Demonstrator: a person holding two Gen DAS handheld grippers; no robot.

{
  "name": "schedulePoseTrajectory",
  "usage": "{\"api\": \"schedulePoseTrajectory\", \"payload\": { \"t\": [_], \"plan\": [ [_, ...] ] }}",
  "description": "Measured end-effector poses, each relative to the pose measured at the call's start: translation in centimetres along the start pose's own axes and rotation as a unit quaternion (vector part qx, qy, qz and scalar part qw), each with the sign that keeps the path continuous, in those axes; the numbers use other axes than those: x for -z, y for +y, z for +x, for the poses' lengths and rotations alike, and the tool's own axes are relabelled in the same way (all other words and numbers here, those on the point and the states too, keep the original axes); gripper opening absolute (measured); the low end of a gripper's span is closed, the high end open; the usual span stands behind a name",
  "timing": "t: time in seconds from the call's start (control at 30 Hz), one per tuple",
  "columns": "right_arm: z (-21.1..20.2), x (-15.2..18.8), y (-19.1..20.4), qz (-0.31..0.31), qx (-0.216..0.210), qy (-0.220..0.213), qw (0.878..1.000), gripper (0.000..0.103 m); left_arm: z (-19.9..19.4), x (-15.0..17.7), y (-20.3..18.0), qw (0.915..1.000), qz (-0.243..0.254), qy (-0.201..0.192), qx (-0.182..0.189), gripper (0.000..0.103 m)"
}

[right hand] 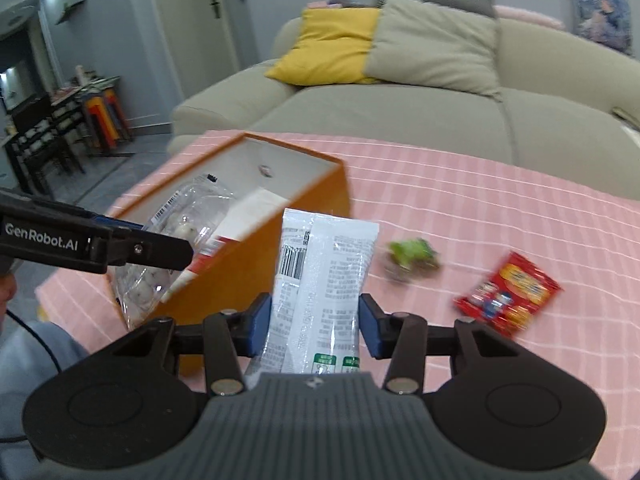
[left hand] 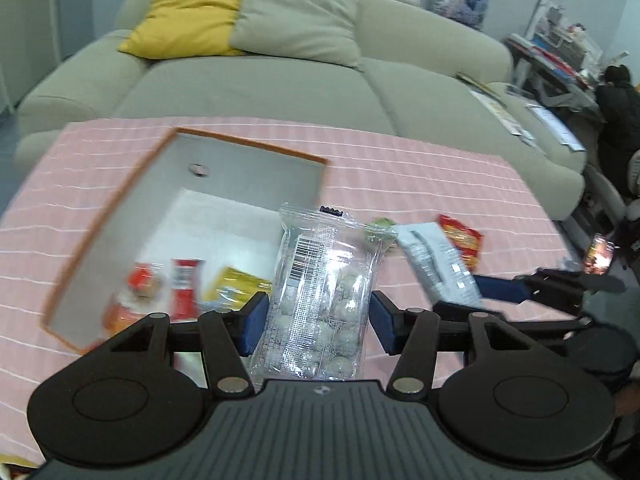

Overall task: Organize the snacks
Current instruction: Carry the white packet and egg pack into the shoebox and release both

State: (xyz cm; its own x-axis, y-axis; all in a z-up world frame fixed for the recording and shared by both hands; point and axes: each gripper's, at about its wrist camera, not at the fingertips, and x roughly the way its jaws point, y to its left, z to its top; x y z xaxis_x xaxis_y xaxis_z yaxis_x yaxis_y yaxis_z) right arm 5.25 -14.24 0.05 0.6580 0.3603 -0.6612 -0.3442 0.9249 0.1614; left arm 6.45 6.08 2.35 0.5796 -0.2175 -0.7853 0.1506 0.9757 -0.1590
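Observation:
My left gripper (left hand: pixel 316 322) is shut on a clear packet of pale round snacks (left hand: pixel 320 300) and holds it at the right edge of the orange box (left hand: pixel 100 216); the packet also shows in the right wrist view (right hand: pixel 160 264). The box has a grey inside and holds red and yellow snack packs (left hand: pixel 180 284). My right gripper (right hand: pixel 312 328) is shut on a white printed packet (right hand: pixel 320 280), held beside the box's orange wall (right hand: pixel 248 280); it also shows in the left wrist view (left hand: pixel 440 264). A red snack packet (right hand: pixel 508 296) and a green wrapped snack (right hand: pixel 412 256) lie on the pink tablecloth (right hand: pixel 460 208).
A grey-green sofa (left hand: pixel 280 80) with a yellow cushion (left hand: pixel 188 12) stands right behind the table. A cluttered desk and a person (left hand: pixel 616 112) are at the far right. Stools and shelves (right hand: pixel 80 116) stand at the left by a door.

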Motion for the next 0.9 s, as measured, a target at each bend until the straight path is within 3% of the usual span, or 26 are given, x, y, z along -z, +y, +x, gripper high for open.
{"api": "schedulePoseTrajectory", "payload": {
  "t": [0.17,0.23,0.43,0.67,0.9],
  "plan": [
    [1.6,-4.0,3.3,-0.046,-0.027,-0.001,0.999,0.045,-0.2,-2.1,3.6,0.9989,0.005,0.006,-0.047,0.063],
    [2.6,-5.8,4.5,-0.051,-0.046,0.004,0.998,0.045,0.3,-3.0,4.9,0.9988,-0.005,0.009,-0.049,0.063],
    [6.6,-9.8,7.2,-0.077,-0.054,0.017,0.995,0.045,3.4,-4.6,7.9,0.9981,-0.032,0.026,-0.045,0.063],
    [13.4,-12.1,7.8,-0.131,-0.014,0.068,0.989,0.045,7.6,-4.7,10.6,0.9936,-0.04,0.077,-0.073,0.063],
    [18.3,-11.4,7.5,-0.17,0.009,0.118,0.978,0.045,11.1,-4.5,10.9,0.9888,-0.039,0.121,-0.078,0.063]
  ]
}}
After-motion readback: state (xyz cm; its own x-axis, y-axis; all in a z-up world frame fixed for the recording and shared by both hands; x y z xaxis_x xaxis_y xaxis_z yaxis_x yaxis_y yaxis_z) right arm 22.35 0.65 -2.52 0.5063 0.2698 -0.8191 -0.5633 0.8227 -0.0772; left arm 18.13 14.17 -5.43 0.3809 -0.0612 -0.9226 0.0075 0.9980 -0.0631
